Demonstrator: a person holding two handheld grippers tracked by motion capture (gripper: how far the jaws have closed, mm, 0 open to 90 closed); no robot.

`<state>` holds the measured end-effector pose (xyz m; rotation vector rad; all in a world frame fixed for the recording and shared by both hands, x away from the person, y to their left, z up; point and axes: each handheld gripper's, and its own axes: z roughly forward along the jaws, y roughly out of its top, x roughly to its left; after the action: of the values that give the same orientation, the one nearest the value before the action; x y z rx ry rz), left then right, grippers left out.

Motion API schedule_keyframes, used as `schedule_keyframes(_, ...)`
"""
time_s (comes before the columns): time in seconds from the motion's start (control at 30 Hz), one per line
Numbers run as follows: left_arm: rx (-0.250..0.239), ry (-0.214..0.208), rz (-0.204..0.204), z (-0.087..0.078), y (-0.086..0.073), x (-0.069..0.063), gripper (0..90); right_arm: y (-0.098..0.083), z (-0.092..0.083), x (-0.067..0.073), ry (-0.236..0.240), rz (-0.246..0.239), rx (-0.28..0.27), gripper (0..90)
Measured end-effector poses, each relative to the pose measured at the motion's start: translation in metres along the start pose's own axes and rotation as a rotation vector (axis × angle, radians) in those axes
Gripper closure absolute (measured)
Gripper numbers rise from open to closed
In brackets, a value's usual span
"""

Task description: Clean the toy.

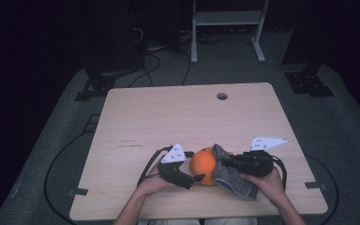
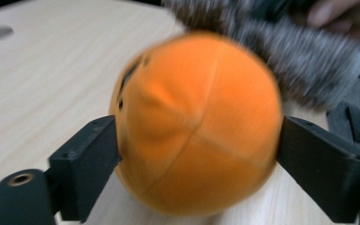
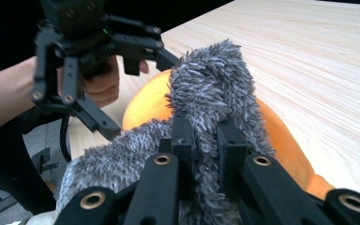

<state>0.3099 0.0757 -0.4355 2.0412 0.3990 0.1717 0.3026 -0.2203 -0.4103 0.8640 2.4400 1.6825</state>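
Note:
An orange plush ball [image 1: 204,164] rests on the wooden table [image 1: 168,112] near its front edge. A grey fuzzy cloth [image 1: 232,176] lies over the ball's right side. My left gripper [image 1: 194,166] reaches in from the left. In the left gripper view its jaws [image 2: 199,140] stand wide on either side of the ball [image 2: 197,126], which looks round and unsqueezed. My right gripper [image 1: 225,161] comes in from the right. In the right gripper view it [image 3: 206,136] is shut on the cloth [image 3: 211,84], with the ball [image 3: 145,103] and the left gripper [image 3: 139,93] beyond.
A round cable hole [image 1: 221,96] sits near the table's far edge. Bare wood stretches across the back and left of the table. Behind the table stand a white metal frame [image 1: 227,28], dark stands and cables on the grey floor.

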Motion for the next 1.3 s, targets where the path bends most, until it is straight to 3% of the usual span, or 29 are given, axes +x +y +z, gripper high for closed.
schedule_keyframes(0.1,-0.033,-0.01,-0.003,0.004,-0.001,0.0,14.7,-0.001,0.0,-0.002,-0.005,0.003,0.0,80.1)
schedule_keyframes(0.2,-0.073,0.033,0.027,0.003,0.0,-0.005,32.1,-0.005,-0.005,-0.01,-0.012,0.027,-0.017,80.0)
schedule_keyframes(0.23,-0.072,0.035,0.015,0.003,0.001,-0.006,36.5,-0.007,-0.007,-0.013,-0.01,0.046,-0.03,80.0)
schedule_keyframes(0.3,-0.072,0.036,0.005,0.003,0.002,-0.005,37.6,-0.01,-0.009,-0.02,-0.008,0.076,-0.044,80.0)
schedule_keyframes(0.43,-0.084,0.04,-0.005,-0.002,0.005,-0.006,37.9,-0.016,-0.016,-0.031,-0.075,0.11,-0.031,80.0)
schedule_keyframes(0.5,-0.071,0.059,-0.001,-0.007,0.011,-0.007,38.0,-0.013,-0.02,-0.029,-0.091,0.098,-0.031,80.0)
schedule_keyframes(0.67,-0.03,0.097,0.014,-0.017,0.021,-0.009,38.0,0.006,-0.02,-0.006,-0.02,0.03,-0.077,79.9)
schedule_keyframes(0.73,-0.017,0.086,0.007,-0.018,0.024,-0.01,38.2,0.015,-0.013,0.011,0.006,-0.026,-0.073,79.9)
schedule_keyframes(0.8,-0.002,0.08,0.006,-0.017,0.025,-0.014,38.3,0.019,-0.007,0.019,0.026,-0.047,-0.067,79.9)
schedule_keyframes(0.87,0.009,0.074,0.01,-0.015,0.025,-0.017,37.9,0.018,0.001,0.023,0.003,-0.08,-0.037,80.0)
schedule_keyframes(0.9,0.016,0.071,0.015,-0.014,0.024,-0.017,37.1,0.017,0.003,0.021,-0.005,-0.08,-0.029,79.9)
schedule_keyframes(1.0,-0.004,0.005,0.003,-0.014,0.022,-0.014,32.3,0.007,0.003,0.009,-0.006,-0.029,-0.019,79.9)
schedule_keyframes(1.07,-0.026,-0.028,0.031,-0.014,0.02,-0.014,28.2,0.003,-0.001,0.001,-0.029,-0.008,-0.029,79.9)
schedule_keyframes(1.13,-0.037,0.017,0.086,-0.009,0.015,-0.015,23.7,0.0,-0.003,-0.004,-0.036,0.016,-0.034,79.9)
schedule_keyframes(1.17,-0.036,0.026,0.087,-0.005,0.013,-0.014,18.1,-0.001,-0.003,-0.007,-0.043,0.021,-0.039,79.9)
schedule_keyframes(1.2,-0.036,0.044,0.087,-0.001,0.01,-0.014,17.1,-0.001,-0.003,-0.008,-0.043,0.029,-0.039,79.9)
schedule_keyframes(1.3,-0.064,0.04,0.064,0.003,0.005,-0.01,14.8,-0.002,-0.004,-0.008,-0.052,0.024,-0.041,79.9)
